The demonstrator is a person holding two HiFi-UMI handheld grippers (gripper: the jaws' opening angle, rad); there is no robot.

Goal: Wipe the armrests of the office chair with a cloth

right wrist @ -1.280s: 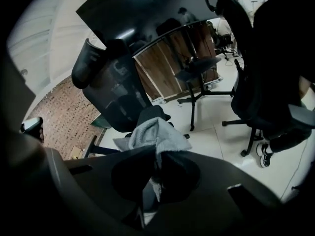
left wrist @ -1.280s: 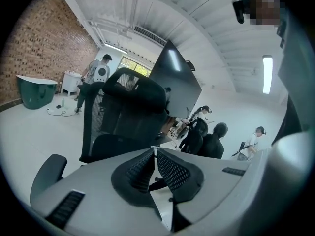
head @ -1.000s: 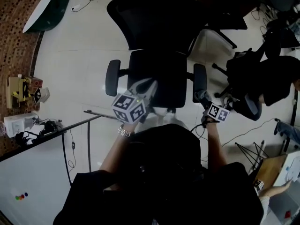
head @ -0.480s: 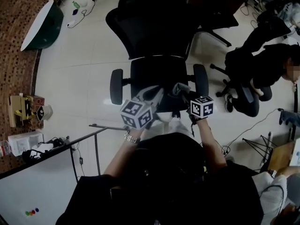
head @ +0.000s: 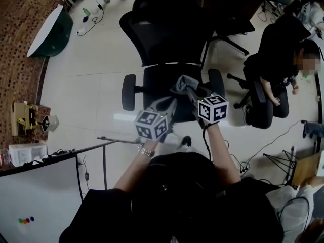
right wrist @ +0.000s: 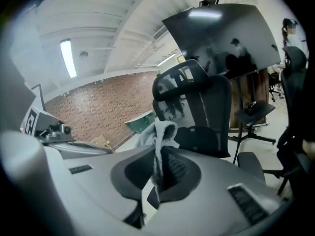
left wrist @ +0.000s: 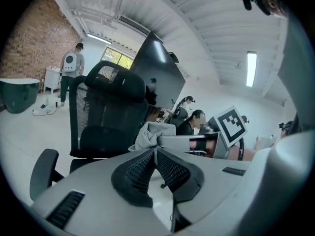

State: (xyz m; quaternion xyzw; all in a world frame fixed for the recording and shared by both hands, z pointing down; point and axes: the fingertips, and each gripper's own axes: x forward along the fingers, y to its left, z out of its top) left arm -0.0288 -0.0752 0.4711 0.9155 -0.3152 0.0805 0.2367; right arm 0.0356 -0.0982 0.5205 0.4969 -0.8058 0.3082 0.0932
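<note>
The black office chair (head: 169,59) stands in front of me, with its left armrest (head: 129,91) and right armrest (head: 216,82) on either side of the seat. My right gripper (head: 188,88) hangs over the seat, shut on a grey cloth (head: 182,84). In the right gripper view the cloth (right wrist: 160,136) sticks up from between the jaws of the right gripper (right wrist: 158,156). My left gripper (head: 169,105) is beside it over the seat's front edge, shut and empty. In the left gripper view the left gripper (left wrist: 156,150) points at the chair (left wrist: 106,117) and the cloth (left wrist: 150,134).
A person sits on another black chair (head: 273,75) at the right. More chairs stand behind. A white board on a black frame (head: 40,196) is at my lower left. A green tub (head: 50,27) and floor cables (head: 263,148) lie around.
My right gripper has left the right armrest and moved left and up over the seat, carrying the cloth. The left gripper has shifted slightly right.
</note>
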